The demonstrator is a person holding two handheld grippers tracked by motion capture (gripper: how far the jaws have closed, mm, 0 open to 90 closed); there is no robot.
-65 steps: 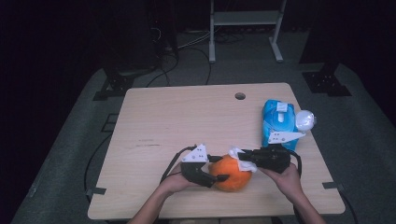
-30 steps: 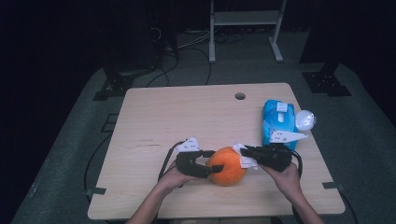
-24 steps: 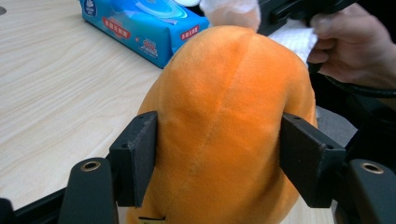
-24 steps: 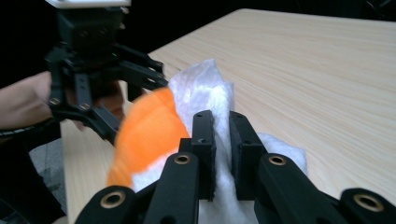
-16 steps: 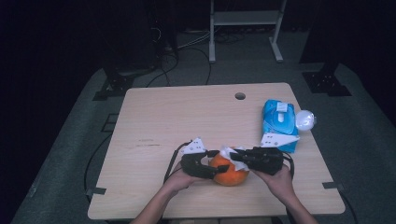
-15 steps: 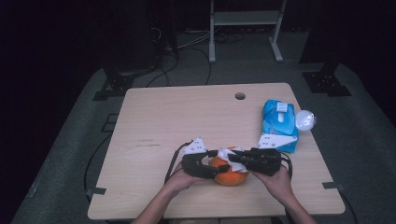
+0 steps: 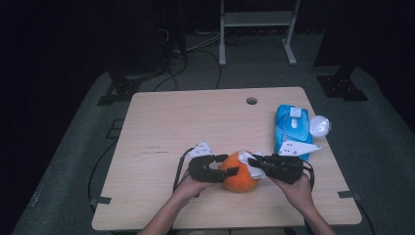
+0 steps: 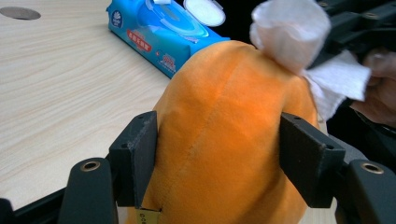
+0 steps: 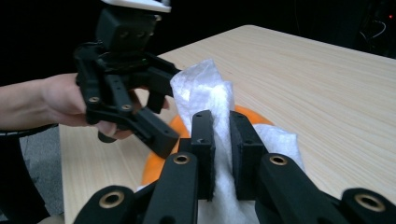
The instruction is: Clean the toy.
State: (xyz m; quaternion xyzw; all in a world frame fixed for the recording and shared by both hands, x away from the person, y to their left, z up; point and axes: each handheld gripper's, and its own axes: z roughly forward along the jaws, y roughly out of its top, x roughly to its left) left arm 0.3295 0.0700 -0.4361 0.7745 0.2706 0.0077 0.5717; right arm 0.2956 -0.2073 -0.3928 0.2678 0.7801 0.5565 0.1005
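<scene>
An orange plush toy (image 7: pixel 240 177) rests on the wooden table (image 7: pixel 195 122) near its front edge. My left gripper (image 7: pixel 227 165) comes at it from the left and is shut on it, with the pads (image 8: pixel 140 154) pressing into both sides of the toy (image 8: pixel 224 140). My right gripper (image 7: pixel 258 163) reaches in from the right and is shut on a crumpled white wipe (image 9: pixel 201 88). That wipe (image 8: pixel 289 32) lies against the top of the toy. In the right gripper view the left gripper (image 9: pixel 154 112) stands just beyond the wipe.
A blue pack of wet wipes (image 7: pixel 292 128) lies at the table's right side with its lid open, and a white round thing (image 7: pixel 320 126) sits beside it. A cable hole (image 7: pixel 251 101) is at the back. Dark floor and cables lie beyond the table.
The right gripper has shifted the wipe a little across the top of the toy. The left gripper has kept its hold on the toy in the same spot.
</scene>
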